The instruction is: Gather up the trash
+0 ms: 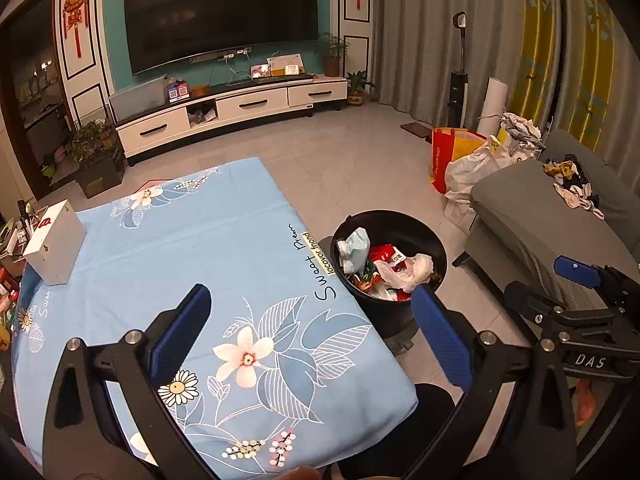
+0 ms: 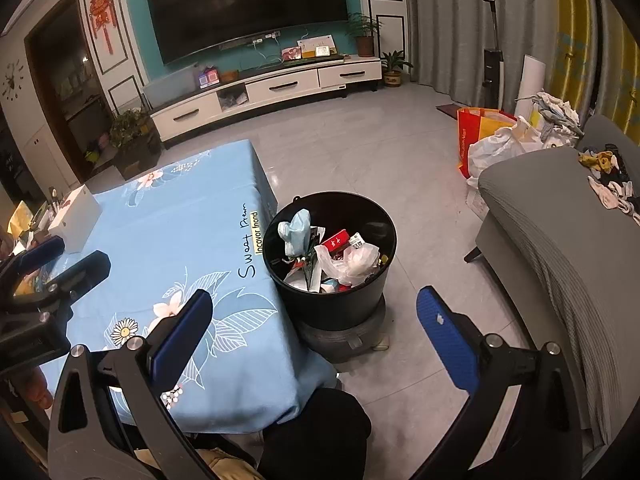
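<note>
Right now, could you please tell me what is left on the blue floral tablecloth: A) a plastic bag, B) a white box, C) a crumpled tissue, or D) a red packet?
B: only the white box sits on the blue floral tablecloth; the trash is already in the black bin.

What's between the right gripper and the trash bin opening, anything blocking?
Nothing visible. The right gripper is open and empty, and the black trash bin sits on the floor straight ahead beside the blue floral tablecloth, its top uncovered, trash heaped inside.
</note>
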Demonstrator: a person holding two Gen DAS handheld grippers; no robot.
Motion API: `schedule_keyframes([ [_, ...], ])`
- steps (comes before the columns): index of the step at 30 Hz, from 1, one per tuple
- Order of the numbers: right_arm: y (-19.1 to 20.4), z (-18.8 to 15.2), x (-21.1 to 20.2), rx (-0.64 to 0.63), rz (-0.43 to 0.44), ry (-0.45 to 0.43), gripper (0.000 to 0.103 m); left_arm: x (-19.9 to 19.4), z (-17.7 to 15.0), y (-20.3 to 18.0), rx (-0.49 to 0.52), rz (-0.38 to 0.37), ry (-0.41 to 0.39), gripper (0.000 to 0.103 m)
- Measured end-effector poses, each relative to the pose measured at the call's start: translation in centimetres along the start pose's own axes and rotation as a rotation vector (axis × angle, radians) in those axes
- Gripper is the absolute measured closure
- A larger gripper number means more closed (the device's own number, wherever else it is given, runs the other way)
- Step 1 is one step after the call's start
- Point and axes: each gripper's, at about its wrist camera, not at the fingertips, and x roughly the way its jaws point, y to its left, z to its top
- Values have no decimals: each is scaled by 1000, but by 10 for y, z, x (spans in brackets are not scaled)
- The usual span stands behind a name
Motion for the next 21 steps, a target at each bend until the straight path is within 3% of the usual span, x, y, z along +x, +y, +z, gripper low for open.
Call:
schedule_keyframes([
  [21,8,-3,8,-8,13,5,3,6,-3,2,-6,-1,19,3],
])
